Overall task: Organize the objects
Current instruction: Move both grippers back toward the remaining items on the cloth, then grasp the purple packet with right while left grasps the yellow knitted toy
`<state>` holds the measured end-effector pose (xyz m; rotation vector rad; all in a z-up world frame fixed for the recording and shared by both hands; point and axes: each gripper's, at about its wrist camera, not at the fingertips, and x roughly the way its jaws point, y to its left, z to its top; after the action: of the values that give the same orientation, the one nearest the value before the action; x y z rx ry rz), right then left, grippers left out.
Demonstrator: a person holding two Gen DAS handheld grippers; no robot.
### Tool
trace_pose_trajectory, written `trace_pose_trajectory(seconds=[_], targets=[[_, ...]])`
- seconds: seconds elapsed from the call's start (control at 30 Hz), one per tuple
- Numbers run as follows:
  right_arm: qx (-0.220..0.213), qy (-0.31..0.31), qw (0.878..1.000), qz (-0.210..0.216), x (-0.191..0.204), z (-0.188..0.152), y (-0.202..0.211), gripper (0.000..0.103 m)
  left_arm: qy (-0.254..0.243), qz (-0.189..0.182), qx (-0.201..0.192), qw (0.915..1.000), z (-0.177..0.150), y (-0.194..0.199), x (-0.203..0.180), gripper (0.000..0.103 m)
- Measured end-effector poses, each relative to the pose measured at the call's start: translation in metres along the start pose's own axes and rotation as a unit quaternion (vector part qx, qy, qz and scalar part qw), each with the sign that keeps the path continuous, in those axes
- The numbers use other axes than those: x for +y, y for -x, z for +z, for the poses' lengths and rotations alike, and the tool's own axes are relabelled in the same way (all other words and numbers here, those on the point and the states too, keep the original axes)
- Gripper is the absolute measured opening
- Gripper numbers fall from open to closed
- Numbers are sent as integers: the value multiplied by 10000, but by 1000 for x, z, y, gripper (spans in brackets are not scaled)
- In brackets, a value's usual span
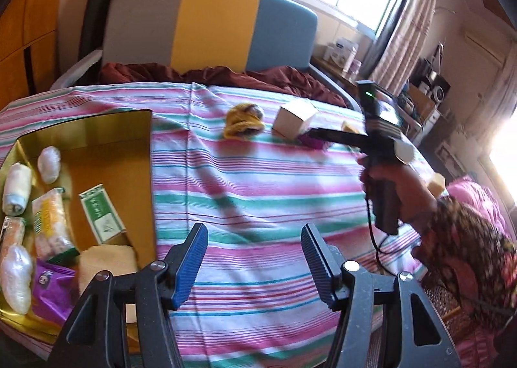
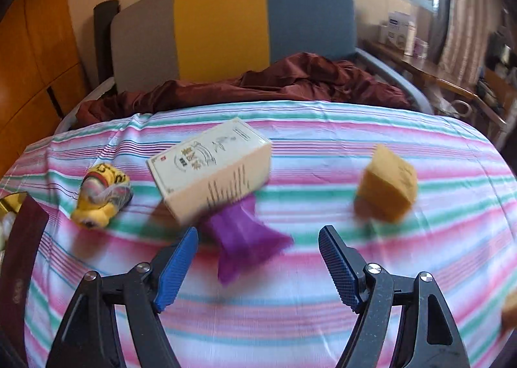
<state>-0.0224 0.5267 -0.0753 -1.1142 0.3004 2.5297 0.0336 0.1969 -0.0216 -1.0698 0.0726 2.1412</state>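
Striped bedsheet (image 2: 290, 319) carries the loose things mid-surface. Your right gripper (image 2: 258, 266) stands wide and empty; centre it over the purple packet (image 2: 245, 238) before closing, clear of the box (image 2: 206, 167). Left gripper (image 1: 255, 261) is wide too, holding nothing.

- Bed under a pink, green and white striped sheet (image 2: 290, 319)
- Gold open box (image 1: 97, 128)
- Cream printed carton (image 2: 210, 167)
- Yellow rolled sock (image 2: 103, 196)
- Purple pouch (image 2: 245, 238)
- Tan sponge block (image 2: 387, 187)
- Maroon crumpled blanket (image 2: 290, 83)
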Motion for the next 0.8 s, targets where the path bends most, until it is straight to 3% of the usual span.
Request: trace_pose_trajectory(seconds=[0.23,0.33,0.47,0.53,0.57,0.6,0.77,0.8], targets=[[290,51,9988,388,0,1,-32,64,19,-10,191,9998,2,-12,-5,61],[209,92,9986,476,2,-1,-31,49,87,7,259,9996,6,-19,-6,61],[161,158,9990,380,7,-6,-29,47,121,-25,298,9995,14,-27,-10,61],[141,126,9992,356,6,-8,-26,41,157,-79,325,9993,19,-31,-11,61],[137,87,9993,331,6,-10,-25,30,169,-56,347,9992,22,-34,-11,61],[138,56,9995,286,4,-11,-24,26,177,-6,359,9992,25,-36,-12,61],[80,-69,9998,188,0,-20,-14,27,185,16,320,9993,39,-46,-14,61],[18,-154,9998,158,-3,-21,-9,33,182,28,296,9994,41,-46,-14,61]])
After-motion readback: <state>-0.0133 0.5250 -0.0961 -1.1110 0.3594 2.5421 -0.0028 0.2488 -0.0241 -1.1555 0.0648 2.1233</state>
